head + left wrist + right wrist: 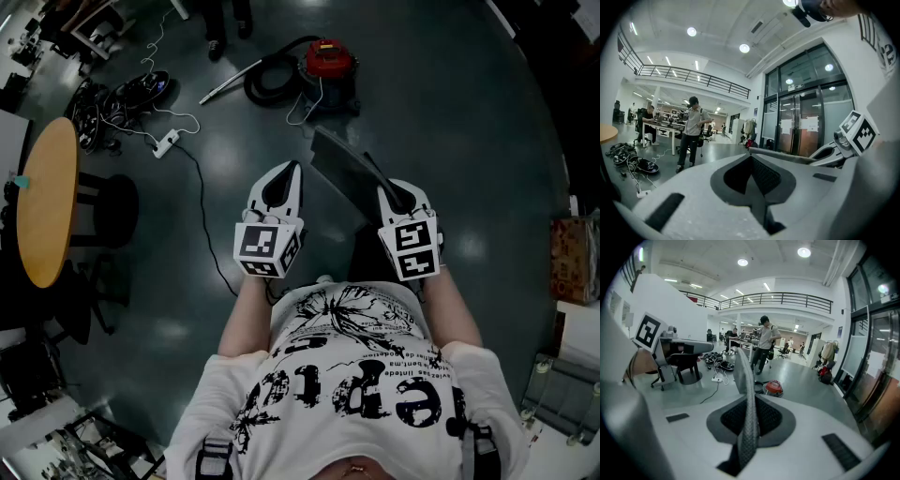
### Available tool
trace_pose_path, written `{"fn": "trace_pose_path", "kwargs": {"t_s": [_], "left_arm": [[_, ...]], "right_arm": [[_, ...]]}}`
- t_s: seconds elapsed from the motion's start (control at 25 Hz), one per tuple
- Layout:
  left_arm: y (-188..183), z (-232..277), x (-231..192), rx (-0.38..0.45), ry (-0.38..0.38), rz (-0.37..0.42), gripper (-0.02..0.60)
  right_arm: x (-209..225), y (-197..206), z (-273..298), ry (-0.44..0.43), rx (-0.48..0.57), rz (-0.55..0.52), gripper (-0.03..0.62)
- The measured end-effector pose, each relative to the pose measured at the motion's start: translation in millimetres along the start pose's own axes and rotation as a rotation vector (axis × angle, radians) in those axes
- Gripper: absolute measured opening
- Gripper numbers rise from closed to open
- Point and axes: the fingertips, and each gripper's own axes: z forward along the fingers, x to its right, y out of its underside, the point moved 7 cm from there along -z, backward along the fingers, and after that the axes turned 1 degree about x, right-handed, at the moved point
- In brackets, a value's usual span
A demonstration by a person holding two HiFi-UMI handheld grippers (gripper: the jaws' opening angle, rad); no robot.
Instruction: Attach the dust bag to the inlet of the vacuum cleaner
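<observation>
In the head view, the person stands on a dark glossy floor [469,131] with a hand-held gripper in each hand, both pointing forward. The left hand-held gripper [284,180] carries nothing. The right hand-held gripper [389,195] holds the dust bag [342,164], a flat grey sheet that reaches ahead and to the left from its tips. The vacuum cleaner [330,64], with its red top, stands on the floor well ahead of the bag, a black hose [267,80] coiled just beside it. At the left edge is a round wooden surface [45,202], and cables with a white power strip [166,143] lie on the floor near it.

In the left gripper view, the left hand-held gripper [751,158] has its jaws drawn together to a point with nothing between them. Beyond them the dust bag [787,157] shows as a grey band that runs to the right hand-held gripper [829,152]. A standing person [691,133] is in the background.

In the right gripper view, the right hand-held gripper [749,401] has its jaws clamped on the dust bag [743,376], which is seen edge-on and rises upright from between the pads. The vacuum cleaner [773,388] sits on the floor beyond, to the right of the bag, apart from it. The standing person [764,345] is farther back.
</observation>
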Motion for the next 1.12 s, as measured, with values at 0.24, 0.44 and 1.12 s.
{"fn": "trace_pose_path", "kwargs": {"t_s": [0.24, 0.44, 1.12], "left_arm": [[-5, 93, -2, -0.011, -0.041, 0.029, 0.002], [-16, 171, -7, -0.021, -0.097, 0.01, 0.002], [55, 383, -51, -0.118, -0.254, -0.073, 0.002]], "right_arm": [[84, -15, 62, -0.065, 0.006, -0.017, 0.025], [156, -37, 112, -0.149, 0.0, -0.059, 0.025], [333, -30, 305, -0.33, -0.069, -0.194, 0.025]]}}
